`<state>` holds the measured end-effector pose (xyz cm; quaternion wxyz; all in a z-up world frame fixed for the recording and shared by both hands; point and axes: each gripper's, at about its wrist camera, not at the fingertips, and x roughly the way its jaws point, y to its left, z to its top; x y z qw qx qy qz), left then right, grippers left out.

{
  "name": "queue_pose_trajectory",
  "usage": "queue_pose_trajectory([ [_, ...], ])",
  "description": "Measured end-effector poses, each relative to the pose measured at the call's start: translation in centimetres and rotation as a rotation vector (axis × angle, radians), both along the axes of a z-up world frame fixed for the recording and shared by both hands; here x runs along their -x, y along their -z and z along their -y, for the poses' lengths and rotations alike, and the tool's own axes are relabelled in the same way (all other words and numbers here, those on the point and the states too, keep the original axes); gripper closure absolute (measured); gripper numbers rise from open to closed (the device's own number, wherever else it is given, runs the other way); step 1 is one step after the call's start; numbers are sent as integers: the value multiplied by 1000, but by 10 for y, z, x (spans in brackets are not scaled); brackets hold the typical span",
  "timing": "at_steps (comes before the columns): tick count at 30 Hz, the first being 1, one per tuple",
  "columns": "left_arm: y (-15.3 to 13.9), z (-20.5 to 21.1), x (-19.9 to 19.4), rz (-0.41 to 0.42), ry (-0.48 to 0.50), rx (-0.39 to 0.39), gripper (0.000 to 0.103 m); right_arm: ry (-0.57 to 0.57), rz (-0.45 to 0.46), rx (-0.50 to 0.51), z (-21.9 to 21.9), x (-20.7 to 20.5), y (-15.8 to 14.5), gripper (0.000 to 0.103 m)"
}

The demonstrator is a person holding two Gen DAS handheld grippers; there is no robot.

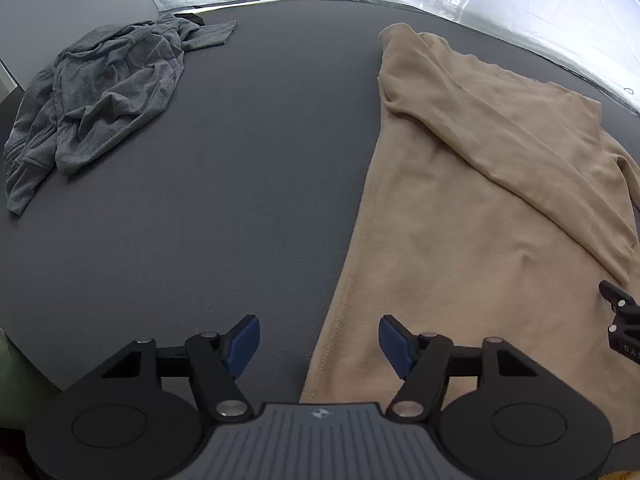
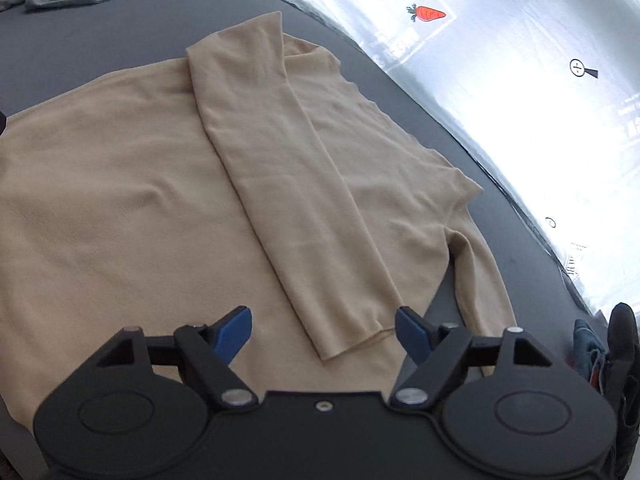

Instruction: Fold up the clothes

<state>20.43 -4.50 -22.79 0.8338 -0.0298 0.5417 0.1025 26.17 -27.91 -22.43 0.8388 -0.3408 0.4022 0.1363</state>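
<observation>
Hovering with fingers spread wide and empty, the left gripper [image 1: 319, 340] straddles the hemmed side edge of the tan sweater [image 1: 480, 208], while the right gripper [image 2: 323, 334], equally wide, frames the cuff of the sleeve [image 2: 280, 184] folded across the body. Beyond lies bare dark tabletop [image 1: 260, 140], then the crumpled grey garment [image 1: 104, 92] at the far corner.

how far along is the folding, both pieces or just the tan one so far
Just the tan one, and only begun. Done: one sleeve lies folded across the tan sweater. In hand: nothing; the left gripper and right gripper are open. Left: its other sleeve, the body folds, and the crumpled grey garment.
</observation>
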Motion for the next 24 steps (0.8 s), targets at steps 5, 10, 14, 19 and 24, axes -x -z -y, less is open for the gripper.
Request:
queue_pose_trajectory([
  [5,15,2,17,-54,25,-22,41,-34,-42,15,1,-13,7,41],
  [10,24,13,29,-17,-52,-6,62,-33,-121,-131,20,-22,7,68],
  [14,21,16,38,25,-121,1,61,-49,-122,-149,32,-22,7,74],
  [19,25,11,52,81,-163,23,60,-166,-93,-81,32,-10,14,83],
  [24,21,2,55,104,-178,69,61,-239,-82,-38,30,-6,13,90],
])
